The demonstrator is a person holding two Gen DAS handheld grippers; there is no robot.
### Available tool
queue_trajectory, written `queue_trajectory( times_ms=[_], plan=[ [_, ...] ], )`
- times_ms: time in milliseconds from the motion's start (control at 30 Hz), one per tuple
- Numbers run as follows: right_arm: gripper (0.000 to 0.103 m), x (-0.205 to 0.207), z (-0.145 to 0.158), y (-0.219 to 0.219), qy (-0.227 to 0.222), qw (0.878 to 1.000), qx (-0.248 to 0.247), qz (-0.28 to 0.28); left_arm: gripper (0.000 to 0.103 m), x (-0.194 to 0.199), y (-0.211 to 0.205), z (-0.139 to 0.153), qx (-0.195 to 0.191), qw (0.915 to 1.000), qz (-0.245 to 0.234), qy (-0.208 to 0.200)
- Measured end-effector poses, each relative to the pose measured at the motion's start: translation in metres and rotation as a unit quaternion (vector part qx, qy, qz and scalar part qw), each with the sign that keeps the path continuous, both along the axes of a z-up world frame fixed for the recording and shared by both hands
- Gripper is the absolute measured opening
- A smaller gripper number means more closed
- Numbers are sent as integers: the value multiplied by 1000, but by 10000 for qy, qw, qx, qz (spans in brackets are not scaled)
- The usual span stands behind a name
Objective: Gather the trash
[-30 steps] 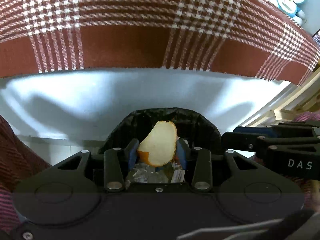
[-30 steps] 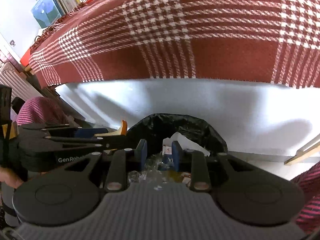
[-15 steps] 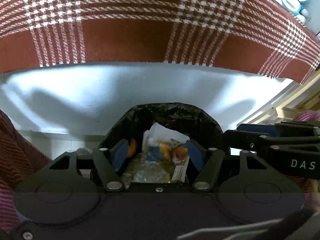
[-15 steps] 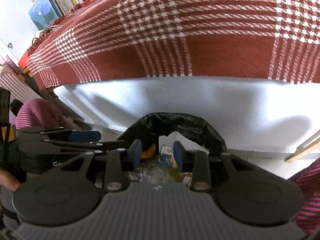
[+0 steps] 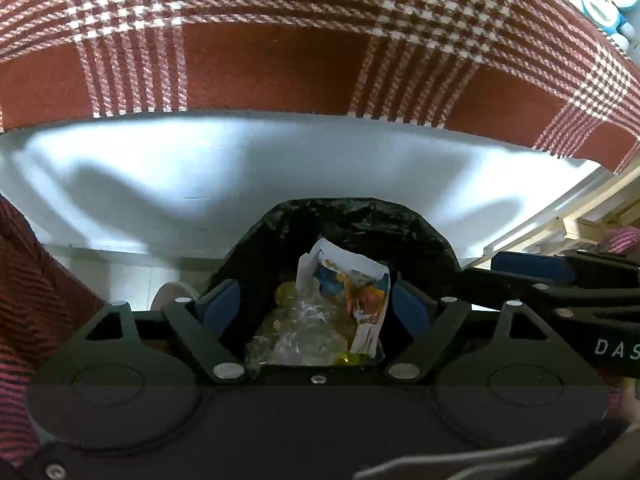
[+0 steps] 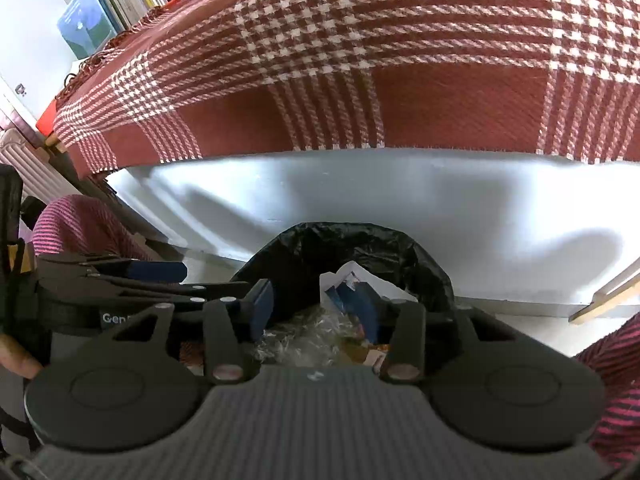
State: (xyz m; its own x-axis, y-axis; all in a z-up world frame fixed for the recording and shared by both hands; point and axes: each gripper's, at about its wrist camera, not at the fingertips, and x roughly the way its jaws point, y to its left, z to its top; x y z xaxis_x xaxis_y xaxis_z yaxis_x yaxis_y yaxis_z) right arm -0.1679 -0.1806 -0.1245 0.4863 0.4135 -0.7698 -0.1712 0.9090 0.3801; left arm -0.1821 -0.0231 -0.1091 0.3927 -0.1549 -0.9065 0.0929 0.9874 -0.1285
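A bin lined with a black bag [image 5: 352,220] [image 6: 352,240] stands on the floor below both grippers. Inside it lie a printed white wrapper [image 5: 352,284] [image 6: 352,276], crumpled clear plastic [image 5: 300,332] [image 6: 308,336] and yellow-orange scraps. My left gripper [image 5: 316,304] hangs over the bin, its jaws opening with nothing pressed between the blue pads. My right gripper [image 6: 316,308] is beside it over the same bin, jaws also opening, pads free of the trash below. In the right wrist view the left gripper's fingers [image 6: 160,270] reach in from the left.
A table draped in a red and white checked cloth [image 5: 280,40] [image 6: 400,60] rises behind the bin, with a white panel [image 5: 200,168] under it. Books [image 6: 104,8] stand at the far left, a wooden frame [image 5: 580,232] at the right. Pink striped sleeves flank both views.
The left gripper let go of an orange peel, which dropped into the bin. Both pairs of jaws have spread wider. Neither hand has shifted.
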Motion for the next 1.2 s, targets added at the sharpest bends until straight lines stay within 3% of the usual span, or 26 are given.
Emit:
queue_trajectory(
  times_ms=[1200],
  plan=[
    [70,-3,-9,0,146,9999,29,-39,90,1,-2,-7,222,9996,102,115]
  ],
)
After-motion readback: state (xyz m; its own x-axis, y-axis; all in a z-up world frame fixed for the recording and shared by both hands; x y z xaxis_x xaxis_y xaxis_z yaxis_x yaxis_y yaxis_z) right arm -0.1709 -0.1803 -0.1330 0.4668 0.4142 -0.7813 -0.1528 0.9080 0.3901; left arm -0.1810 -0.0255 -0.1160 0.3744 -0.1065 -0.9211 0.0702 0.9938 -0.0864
